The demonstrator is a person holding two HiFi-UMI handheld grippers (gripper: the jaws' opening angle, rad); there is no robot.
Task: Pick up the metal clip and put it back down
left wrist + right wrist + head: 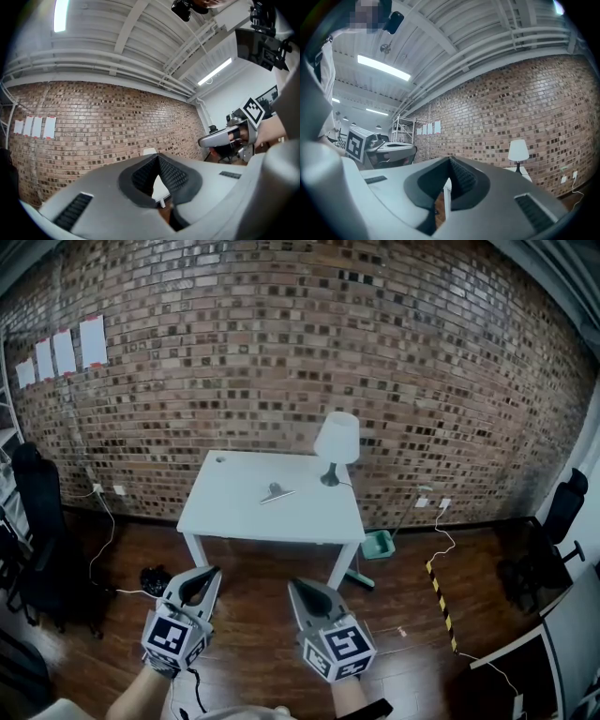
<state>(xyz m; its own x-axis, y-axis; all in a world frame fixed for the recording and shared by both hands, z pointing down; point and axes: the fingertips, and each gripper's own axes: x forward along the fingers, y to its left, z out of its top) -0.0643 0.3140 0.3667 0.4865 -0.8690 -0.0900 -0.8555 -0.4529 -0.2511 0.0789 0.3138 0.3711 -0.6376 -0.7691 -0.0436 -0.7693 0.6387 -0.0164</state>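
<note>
Sheets of paper [58,351] hung on the brick wall [281,334] far to the left of the white table [230,514], and a black office chair [39,512] stood on the wooden floor [253,615] off the table's left side. In front of the table and well short of it, the left gripper [208,575] was held level over the floor, pointing toward the table. Its own view showed the left gripper [158,157] with its jaws pressed together at the tips and nothing between them.

The metal clip [277,493] lay flat on the tabletop, near the middle and a little toward the table's back right. A white table lamp [336,442] stood at the table's back right corner, just right of the clip and apart from it.

The right gripper [296,584] was also in front of the table, to the right of the left one and likewise well apart from the clip. In its own view the right gripper [450,161] had its jaws closed against each other, empty. A green dustpan [379,543] sat on the floor by the table's right legs, a yellow-and-black striped strip [439,601] ran along the floor further right, and another black chair [564,505] stood far off the table's right side.
</note>
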